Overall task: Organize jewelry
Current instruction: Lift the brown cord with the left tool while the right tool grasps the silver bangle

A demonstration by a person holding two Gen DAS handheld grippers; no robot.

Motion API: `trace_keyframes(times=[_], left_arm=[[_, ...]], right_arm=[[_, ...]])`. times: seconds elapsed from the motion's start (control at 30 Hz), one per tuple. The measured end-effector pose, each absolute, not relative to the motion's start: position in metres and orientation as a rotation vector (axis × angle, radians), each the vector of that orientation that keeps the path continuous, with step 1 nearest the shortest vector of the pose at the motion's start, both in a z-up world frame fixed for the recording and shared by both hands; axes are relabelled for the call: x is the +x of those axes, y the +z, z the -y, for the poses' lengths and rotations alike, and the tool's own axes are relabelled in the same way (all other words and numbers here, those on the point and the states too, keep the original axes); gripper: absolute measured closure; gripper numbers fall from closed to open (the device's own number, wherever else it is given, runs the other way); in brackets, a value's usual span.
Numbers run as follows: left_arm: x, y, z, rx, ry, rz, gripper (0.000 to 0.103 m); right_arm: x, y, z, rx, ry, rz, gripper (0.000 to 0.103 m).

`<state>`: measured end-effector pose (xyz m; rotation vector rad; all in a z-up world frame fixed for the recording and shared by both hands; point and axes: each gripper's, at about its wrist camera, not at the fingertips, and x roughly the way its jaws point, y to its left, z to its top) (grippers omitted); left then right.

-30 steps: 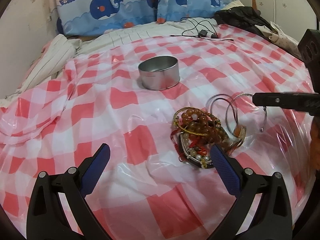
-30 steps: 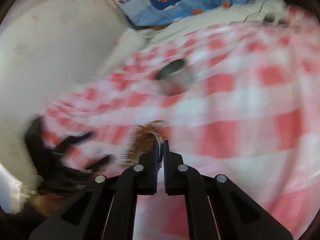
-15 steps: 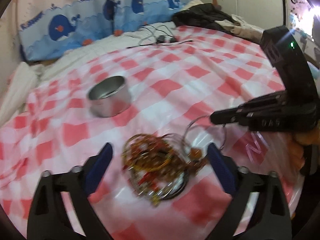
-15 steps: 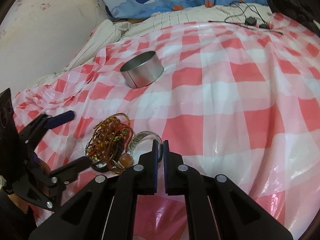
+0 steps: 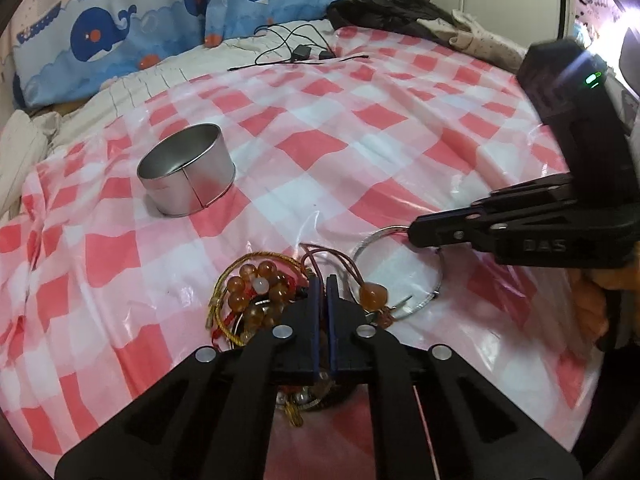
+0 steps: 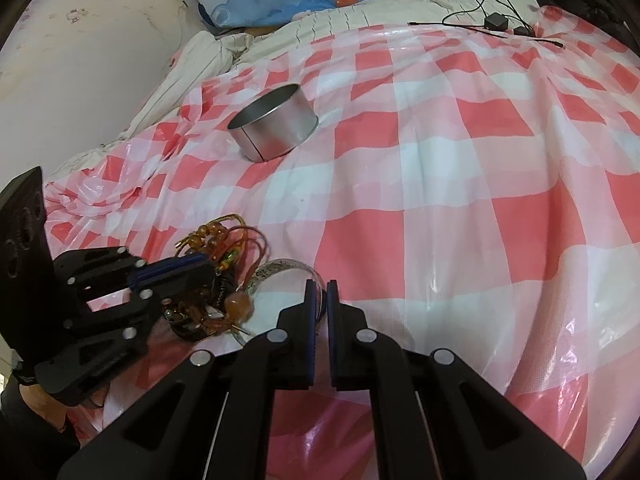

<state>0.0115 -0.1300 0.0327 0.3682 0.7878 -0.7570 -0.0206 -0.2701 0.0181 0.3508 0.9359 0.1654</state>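
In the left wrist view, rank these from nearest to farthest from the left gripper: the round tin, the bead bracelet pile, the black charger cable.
1. Bead bracelet pile, at the left gripper's tips.
2. Round tin, up-left on the checked cloth.
3. Black charger cable, far edge by the whale pillows.

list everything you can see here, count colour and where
round tin: 1, silver, open, upright on the cloth, far left
jewelry tangle: 1 heap, amber beads, gold and red cords, near centre
bangle: 1, silver, right of the heap
checked cloth: 1, red and white, covers the bed
whale pillows: blue, back
black cables: far edge
dark clothes: far right
left hand-held gripper: black, shut on the heap's cords
right hand-held gripper: black, shut on the bangle
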Motion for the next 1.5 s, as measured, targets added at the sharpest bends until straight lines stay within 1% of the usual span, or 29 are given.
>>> trace_keyframes(times=[0.2, 0.27, 0.3, 0.33, 0.37, 0.4, 0.43, 0.47, 0.53, 0.6, 0.63, 0.67, 0.7, 0.73, 0.8, 0.83, 0.87, 0.9, 1.0, 1.13, 1.33, 1.5], left_arm=[[0.013, 0.068, 0.078, 0.167, -0.721, -0.754, 0.100], [0.017, 0.072, 0.057, 0.128, -0.667, -0.764, 0.100], [0.021, 0.068, 0.046, 0.114, -0.637, -0.789, 0.100], [0.025, 0.064, 0.038, 0.103, -0.611, -0.812, 0.100], [0.032, 0.054, 0.028, 0.074, -0.585, -0.861, 0.100], [0.039, 0.044, 0.020, 0.043, -0.572, -0.912, 0.100], [0.042, 0.039, 0.016, 0.031, -0.549, -0.929, 0.100], [0.046, 0.033, 0.012, 0.024, -0.513, -0.947, 0.100], [0.048, 0.029, 0.010, 0.023, -0.501, -0.959, 0.094], [0.048, 0.026, 0.014, 0.042, -0.502, -0.950, 0.079], [0.047, 0.024, 0.017, 0.065, -0.502, -0.946, 0.074], [0.046, 0.023, 0.021, 0.089, -0.500, -0.944, 0.066], [0.046, 0.020, 0.026, 0.124, -0.494, -0.946, 0.064], [0.045, 0.018, 0.031, 0.158, -0.484, -0.947, 0.064], [0.043, 0.015, 0.039, 0.198, -0.476, -0.942, 0.065], [0.043, 0.015, 0.040, 0.210, -0.474, -0.937, 0.067], [0.042, 0.015, 0.042, 0.223, -0.480, -0.936, 0.080], [0.041, 0.016, 0.043, 0.236, -0.482, -0.933, 0.089], [0.037, 0.020, 0.045, 0.280, -0.476, -0.912, 0.099], [0.035, 0.033, 0.037, 0.213, -0.495, -0.878, 0.100], [0.036, 0.054, 0.021, 0.099, -0.508, -0.807, 0.100], [0.034, 0.061, 0.025, 0.110, -0.518, -0.775, 0.100]], right_arm=[[-0.020, 0.015, 0.270, 0.356, 0.162, -0.952, 0.097], [-0.020, 0.014, 0.270, 0.358, 0.166, -0.954, 0.097], [-0.020, 0.015, 0.270, 0.360, 0.168, -0.954, 0.095], [-0.020, 0.015, 0.269, 0.362, 0.174, -0.950, 0.082], [-0.021, 0.018, 0.268, 0.359, 0.176, -0.936, 0.072], [-0.022, 0.019, 0.267, 0.350, 0.175, -0.926, 0.056], [-0.023, 0.021, 0.264, 0.327, 0.170, -0.917, 0.053], [-0.022, 0.021, 0.261, 0.307, 0.165, -0.918, 0.053], [-0.022, 0.019, 0.260, 0.292, 0.161, -0.927, 0.053], [-0.021, 0.017, 0.257, 0.272, 0.157, -0.931, 0.053], [-0.021, 0.016, 0.256, 0.260, 0.155, -0.933, 0.054], [-0.020, 0.015, 0.253, 0.239, 0.148, -0.937, 0.055], [-0.020, 0.014, 0.250, 0.209, 0.141, -0.941, 0.061], [-0.020, 0.013, 0.247, 0.188, 0.139, -0.945, 0.073], [-0.020, 0.012, 0.244, 0.171, 0.143, -0.949, 0.086], [-0.021, 0.012, 0.244, 0.166, 0.141, -0.944, 0.091], [-0.021, 0.013, 0.246, 0.171, 0.143, -0.939, 0.092], [-0.021, 0.014, 0.246, 0.177, 0.144, -0.933, 0.092], [-0.023, 0.018, 0.254, 0.245, 0.162, -0.904, 0.094], [-0.022, 0.023, 0.265, 0.352, 0.195, -0.872, 0.095], [-0.027, 0.035, 0.269, 0.409, 0.225, -0.802, 0.095], [-0.030, 0.041, 0.270, 0.415, 0.231, -0.764, 0.096]])
